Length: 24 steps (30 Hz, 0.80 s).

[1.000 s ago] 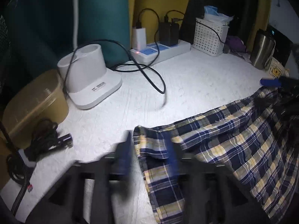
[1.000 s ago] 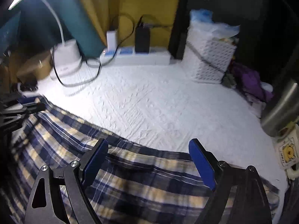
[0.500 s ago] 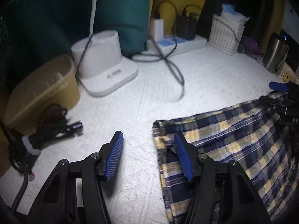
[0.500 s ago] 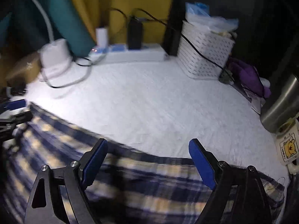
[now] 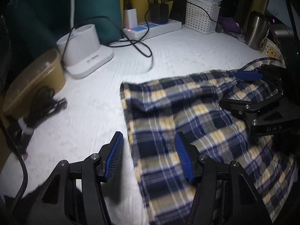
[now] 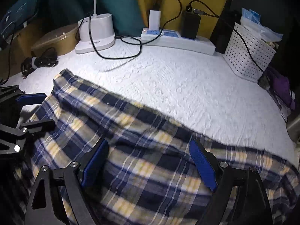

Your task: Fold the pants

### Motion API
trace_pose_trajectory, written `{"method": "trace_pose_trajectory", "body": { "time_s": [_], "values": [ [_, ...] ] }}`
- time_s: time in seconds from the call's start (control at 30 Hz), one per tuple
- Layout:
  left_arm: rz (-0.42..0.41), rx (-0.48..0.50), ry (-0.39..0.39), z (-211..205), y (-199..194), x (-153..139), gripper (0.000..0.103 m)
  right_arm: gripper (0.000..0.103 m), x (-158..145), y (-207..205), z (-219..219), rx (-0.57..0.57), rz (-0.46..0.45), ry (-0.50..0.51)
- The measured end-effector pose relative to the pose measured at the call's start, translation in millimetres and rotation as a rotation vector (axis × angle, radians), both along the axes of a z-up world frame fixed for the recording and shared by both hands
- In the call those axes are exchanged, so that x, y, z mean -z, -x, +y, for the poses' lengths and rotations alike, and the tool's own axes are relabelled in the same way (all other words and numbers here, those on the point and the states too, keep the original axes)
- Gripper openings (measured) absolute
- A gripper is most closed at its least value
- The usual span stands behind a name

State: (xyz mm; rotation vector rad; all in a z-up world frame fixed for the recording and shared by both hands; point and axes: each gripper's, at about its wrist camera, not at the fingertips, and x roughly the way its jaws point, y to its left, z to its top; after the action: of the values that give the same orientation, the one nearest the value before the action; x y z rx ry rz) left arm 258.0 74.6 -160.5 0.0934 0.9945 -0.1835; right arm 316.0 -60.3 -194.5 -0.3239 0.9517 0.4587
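Pants (image 5: 187, 116): soft plaid cloth, navy, yellow and white checks, rumpled, lying flat on the table (image 5: 178, 52), which has a white quilted, textured cover. Hem edge runs down just right of the left tongs' (image 5: 150, 155) left pad. Left tongs: black angular frame, ribbed blue pads, jaws partly apart, straddling the cloth edge, right pad over fabric, left pad over bare cover; nothing gripped. Right tongs (image 6: 148, 161): same build, jaws wide, both pads above the plaid, no grip visible. Back edge: white rounded lamp base (image 5: 86, 45), long white power strip (image 5: 151, 29) with plugged chargers and looping black cables, perforated white basket (image 5: 201, 16), shiny metal cup (image 5: 256, 30). Left side: tan oval tub (image 5: 33, 82), coiled black cord (image 5: 41, 106).
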Motion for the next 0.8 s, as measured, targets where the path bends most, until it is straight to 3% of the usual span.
{"method": "trace_pose_trajectory", "body": {
  "time_s": [0.3, 0.43, 0.5, 0.53, 0.63, 0.8],
  "values": [
    [-0.021, -0.036, 0.038, 17.2, 33.8, 3.6, 0.059, 0.089, 4.3, 41.1, -16.7, 0.011, 0.011, 0.004],
    [-0.020, -0.036, 0.100, 21.6, 49.9, 2.1, 0.048, 0.089, 7.1, 57.5, -25.7, 0.024, 0.020, -0.010],
    [-0.017, -0.029, 0.108, 20.4, 59.4, 1.2, 0.037, 0.090, 7.7, 65.9, -29.8, 0.030, 0.023, -0.014],
    [-0.014, -0.023, 0.112, 18.3, 63.7, 0.9, 0.027, 0.090, 8.0, 70.5, -31.6, 0.029, 0.022, -0.016],
    [-0.018, -0.012, 0.097, 12.3, 77.8, 0.4, 0.014, 0.090, 9.1, 80.1, -34.9, 0.036, 0.020, -0.030],
    [-0.042, -0.038, 0.088, 11.2, 86.1, -3.7, 0.003, 0.090, 9.9, 95.6, -37.7, 0.026, 0.015, -0.040]
  ]
}}
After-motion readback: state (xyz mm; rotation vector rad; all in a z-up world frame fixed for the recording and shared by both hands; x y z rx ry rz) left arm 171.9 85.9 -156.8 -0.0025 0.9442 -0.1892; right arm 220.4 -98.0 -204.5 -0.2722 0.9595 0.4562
